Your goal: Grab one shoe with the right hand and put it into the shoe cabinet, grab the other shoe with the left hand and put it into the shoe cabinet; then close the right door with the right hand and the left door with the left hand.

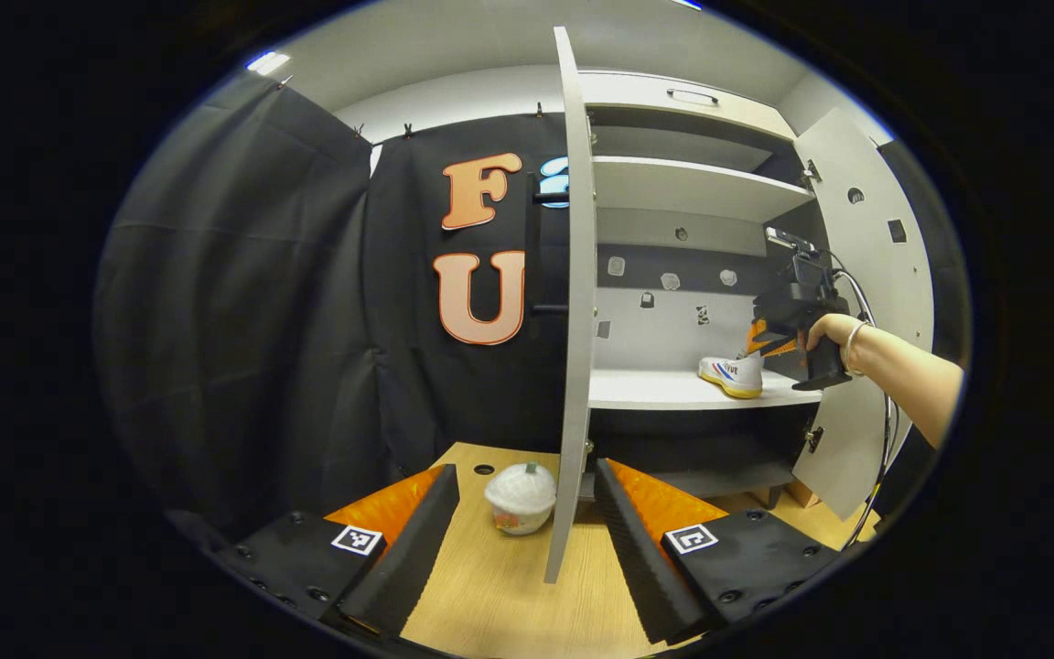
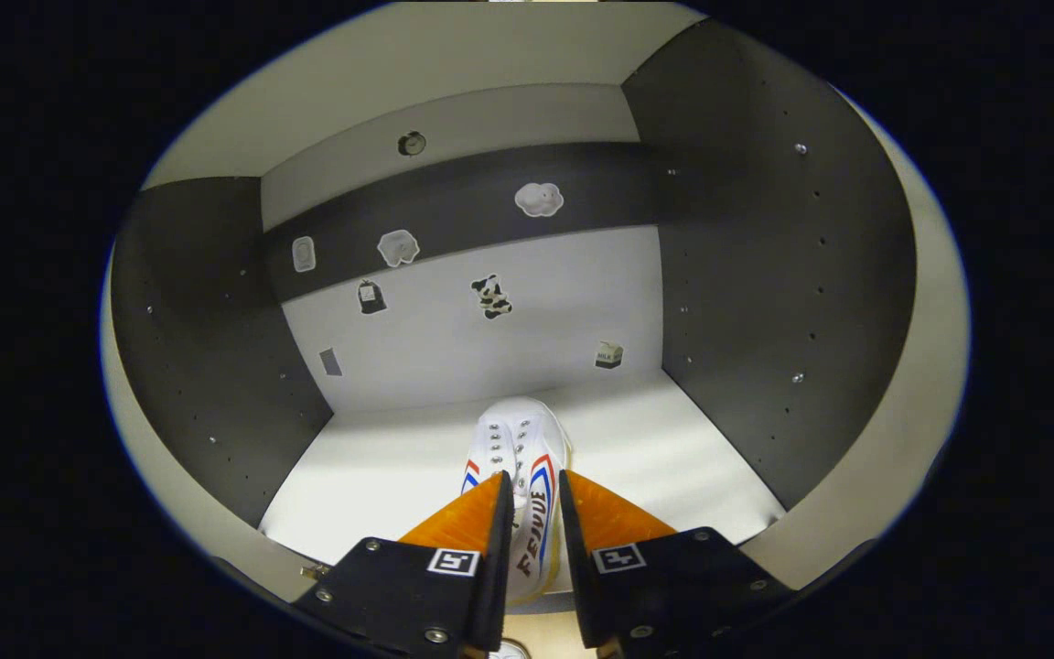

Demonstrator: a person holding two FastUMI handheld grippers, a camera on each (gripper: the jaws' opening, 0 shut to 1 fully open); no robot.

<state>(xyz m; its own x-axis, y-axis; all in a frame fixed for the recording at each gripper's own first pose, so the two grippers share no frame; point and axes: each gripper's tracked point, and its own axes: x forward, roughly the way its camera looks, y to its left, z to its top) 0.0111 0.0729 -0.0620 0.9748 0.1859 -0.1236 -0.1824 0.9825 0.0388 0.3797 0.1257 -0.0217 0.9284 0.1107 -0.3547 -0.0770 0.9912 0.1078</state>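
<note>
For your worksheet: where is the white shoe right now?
The white shoe sits on the cabinet shelf, between the right tongs; the left gripper view shows it right of the left door.

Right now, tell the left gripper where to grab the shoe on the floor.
Probably across the shoe's two sides, near the top, coming straight ahead and down. It stands upright, end-on, just beyond the left gripper's open fingers, beside the door edge.

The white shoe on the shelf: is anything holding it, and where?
Yes. The right hand-held gripper pinches the white shoe by its sides near the heel end. The left hand-held gripper holds nothing.
</note>
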